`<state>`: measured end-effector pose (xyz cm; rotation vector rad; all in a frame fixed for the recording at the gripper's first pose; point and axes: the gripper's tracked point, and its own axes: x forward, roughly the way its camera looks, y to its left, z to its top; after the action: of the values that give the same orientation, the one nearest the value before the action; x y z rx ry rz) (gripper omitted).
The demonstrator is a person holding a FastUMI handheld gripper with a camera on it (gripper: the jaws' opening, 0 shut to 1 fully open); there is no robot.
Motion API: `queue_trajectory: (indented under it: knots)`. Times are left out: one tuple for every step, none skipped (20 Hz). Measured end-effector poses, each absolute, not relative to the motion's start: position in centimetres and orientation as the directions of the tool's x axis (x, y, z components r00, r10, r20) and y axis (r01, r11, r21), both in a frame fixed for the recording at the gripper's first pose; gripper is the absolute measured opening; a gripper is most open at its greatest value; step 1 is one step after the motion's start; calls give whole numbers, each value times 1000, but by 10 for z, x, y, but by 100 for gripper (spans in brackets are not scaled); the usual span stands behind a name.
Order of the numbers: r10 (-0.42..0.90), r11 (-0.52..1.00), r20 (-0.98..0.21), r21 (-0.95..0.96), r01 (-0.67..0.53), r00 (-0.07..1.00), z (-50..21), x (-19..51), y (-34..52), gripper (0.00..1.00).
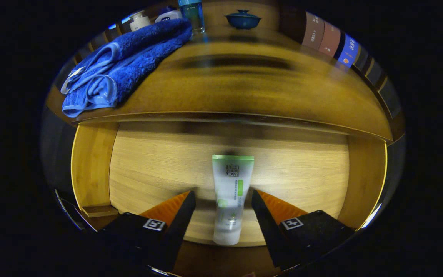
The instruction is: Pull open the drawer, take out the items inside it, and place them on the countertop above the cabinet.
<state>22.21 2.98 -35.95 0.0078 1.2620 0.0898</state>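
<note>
Your gripper — two wedge-shaped fingers, spread apart; each boxy base carries a small square black-and-white marker.

Warm, yellowish light falls brightest on the floor of the open drawer, while the bench above looks dimmer and smeared with motion blur. A dark shadow sits under its front lip. The fisheye bows every straight edge. The tube lies fairly sharp between the spread tongs; faint glare streaks the rim.
</note>
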Motion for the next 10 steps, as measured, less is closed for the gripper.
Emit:
queue_trajectory:
  knots:
    - [84,996,-956,71,-56,283,-358,217,34,89]
    - [77,997,-960,70,-38,269,-367,217,31,87]
    - [42,999,-960,37,-24,276,-370,219,24,82]
    - [37,999,-961,31,-27,275,-371,219,23,71]
    - [34,999,-960,23,-43,276,-362,224,21,59]
    - [33,998,-956,17,-57,292,-364,223,19,50]
    - [25,998,-950,8,-58,312,-364,223,17,41]
    - [4,998,-945,-17,-62,327,-362,220,14,32]
    - [2,998,-937,-22,-65,349,-361,221,14,32]
    - [9,998,-931,-15,-64,366,-359,222,15,32]
